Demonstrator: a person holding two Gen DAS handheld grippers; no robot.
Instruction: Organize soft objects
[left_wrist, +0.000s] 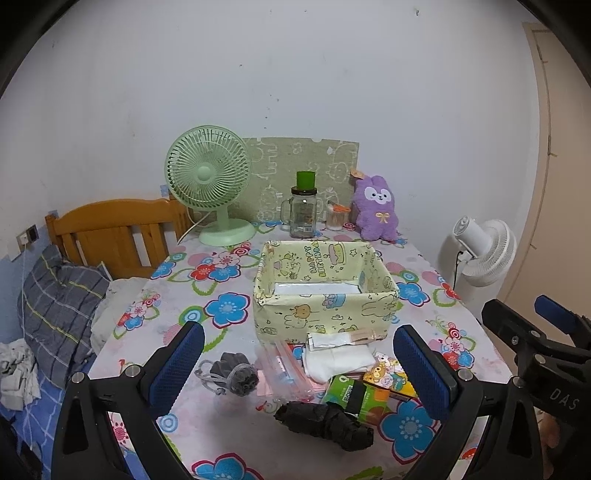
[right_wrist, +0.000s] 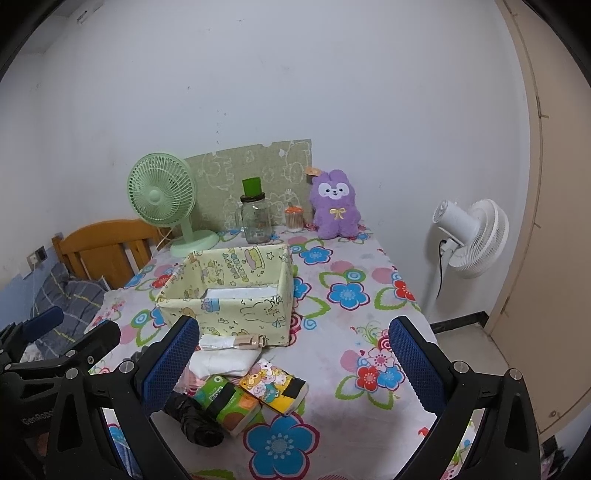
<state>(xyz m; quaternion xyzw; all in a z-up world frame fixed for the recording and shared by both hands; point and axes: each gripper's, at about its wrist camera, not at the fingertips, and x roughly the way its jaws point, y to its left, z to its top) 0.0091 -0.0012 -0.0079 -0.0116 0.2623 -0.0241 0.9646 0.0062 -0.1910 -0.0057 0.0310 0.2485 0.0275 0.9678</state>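
The left gripper (left_wrist: 299, 363) is held wide apart, nothing between its blue pads; the right gripper (right_wrist: 295, 363) is likewise spread wide and empty. Below them, on the floral tablecloth (right_wrist: 347, 402), a heap is noted: grey drawstring pouch (left_wrist: 236, 373), folded white cloth (left_wrist: 336, 360), two tissue packs (right_wrist: 225, 400), black folded umbrella (left_wrist: 325, 422). Just behind, touching the heap, the yellow fabric box (left_wrist: 325, 306) stands open; only a white liner is seen inside. A purple plush rabbit (left_wrist: 375, 206) is propped at the far edge.

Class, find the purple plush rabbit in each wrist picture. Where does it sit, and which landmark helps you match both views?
Left wrist: purple plush rabbit, right of centre, at the table's far edge.
Right wrist: the rabbit, just right of centre, against the wall.
Shared landmark: green desk fan.
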